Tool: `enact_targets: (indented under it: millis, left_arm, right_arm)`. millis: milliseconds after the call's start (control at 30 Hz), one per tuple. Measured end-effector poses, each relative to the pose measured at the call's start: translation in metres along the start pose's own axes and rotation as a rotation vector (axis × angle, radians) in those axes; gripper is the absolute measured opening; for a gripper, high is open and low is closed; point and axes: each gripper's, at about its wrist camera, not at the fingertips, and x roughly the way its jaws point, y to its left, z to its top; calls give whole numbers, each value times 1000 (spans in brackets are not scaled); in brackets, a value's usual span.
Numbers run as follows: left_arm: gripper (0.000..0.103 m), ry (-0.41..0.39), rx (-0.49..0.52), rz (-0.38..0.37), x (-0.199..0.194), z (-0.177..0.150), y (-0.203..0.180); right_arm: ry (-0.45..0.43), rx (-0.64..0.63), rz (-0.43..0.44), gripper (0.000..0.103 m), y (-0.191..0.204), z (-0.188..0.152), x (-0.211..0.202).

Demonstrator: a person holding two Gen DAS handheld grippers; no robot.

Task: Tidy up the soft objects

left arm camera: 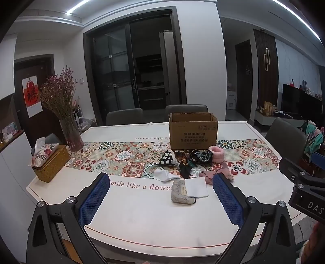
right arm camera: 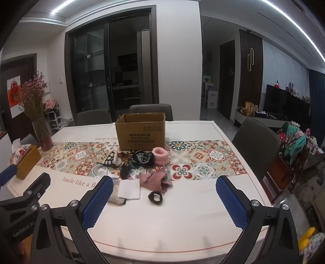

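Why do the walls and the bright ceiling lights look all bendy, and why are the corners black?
In the left wrist view, the fisheye lens curves the white ceiling light strip and blacks out the corners; the open brown cardboard box in the middle looks nearly straight. In the right wrist view, the same bending bows the white ceiling light strip, and the blue-padded right tool looms oversized up close.

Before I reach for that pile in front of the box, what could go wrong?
1. The soft items overlap in a tangle, so a pinch on the dark scarf may drag its neighbours along.
2. The white cloth lies flat on the grey pouch; a grab may lift both.
3. Both grippers, left and right, are open and close together, so they might collide.
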Motion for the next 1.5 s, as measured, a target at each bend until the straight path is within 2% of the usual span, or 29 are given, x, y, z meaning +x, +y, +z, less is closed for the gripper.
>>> enact_targets:
  millis: [367,467,1500]
  left_arm:
    - [103,-10,-12,-13,3,10,0]
    - [103,-36,-10,-15,-4,5,-1]
    - [103,-54,-4,-8,-3,6,-4]
  right_arm:
    - [-4,9,3,102,-4,0,1]
    - [-4,9,2,102,-5,-2,2]
    - [-20,12,-5,102,-6,3,0]
